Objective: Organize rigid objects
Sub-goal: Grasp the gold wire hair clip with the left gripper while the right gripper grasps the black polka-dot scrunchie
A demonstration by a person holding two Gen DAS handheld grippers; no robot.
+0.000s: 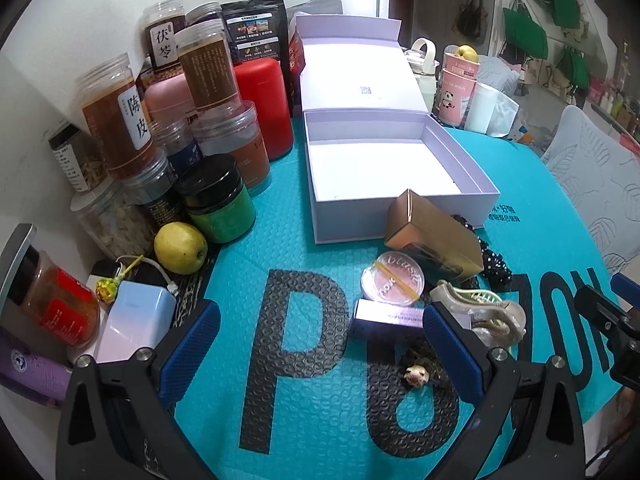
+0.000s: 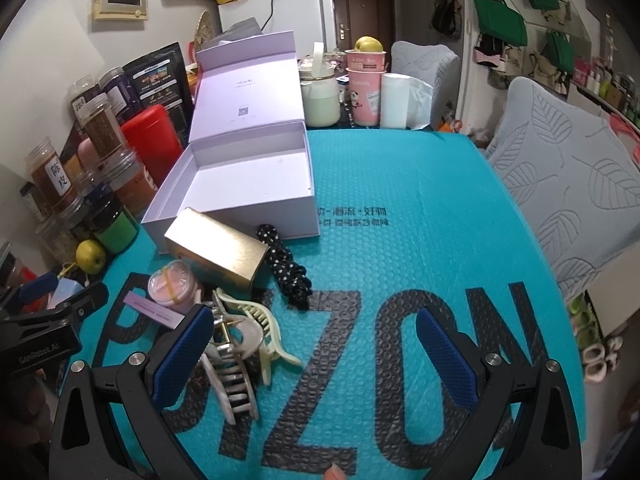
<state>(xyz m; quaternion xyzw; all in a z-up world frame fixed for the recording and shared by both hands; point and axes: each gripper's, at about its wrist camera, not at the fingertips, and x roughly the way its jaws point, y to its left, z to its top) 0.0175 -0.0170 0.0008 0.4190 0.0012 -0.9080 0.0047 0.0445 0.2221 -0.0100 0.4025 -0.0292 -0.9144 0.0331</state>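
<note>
An open, empty lavender gift box [image 1: 400, 208] [image 2: 240, 216] stands on the teal mat, lid up. In front of it lie a gold carton [image 1: 436, 236] [image 2: 218, 250], a round pink compact [image 1: 394, 284] [image 2: 174, 288], a purple stick box [image 1: 390, 314] [image 2: 154, 310], hair claw clips [image 1: 486, 308] [image 2: 248, 320], a black dotted scrunchie [image 1: 496, 264] [image 2: 286, 266] and a small dark hair tie with a charm [image 1: 416, 374]. My left gripper [image 1: 322, 344] is open over the mat, its right finger beside the clips. My right gripper [image 2: 314, 354] is open, its left finger beside the clips.
Jars, red and pink canisters and a green jar [image 1: 222, 208] crowd the left. A yellow-green apple [image 1: 180, 248] and a power bank [image 1: 136, 320] lie near them. Pink cups [image 2: 366, 92], a kettle [image 2: 320, 96] and a paper roll [image 2: 394, 100] stand behind. A chair [image 2: 568, 184] is right.
</note>
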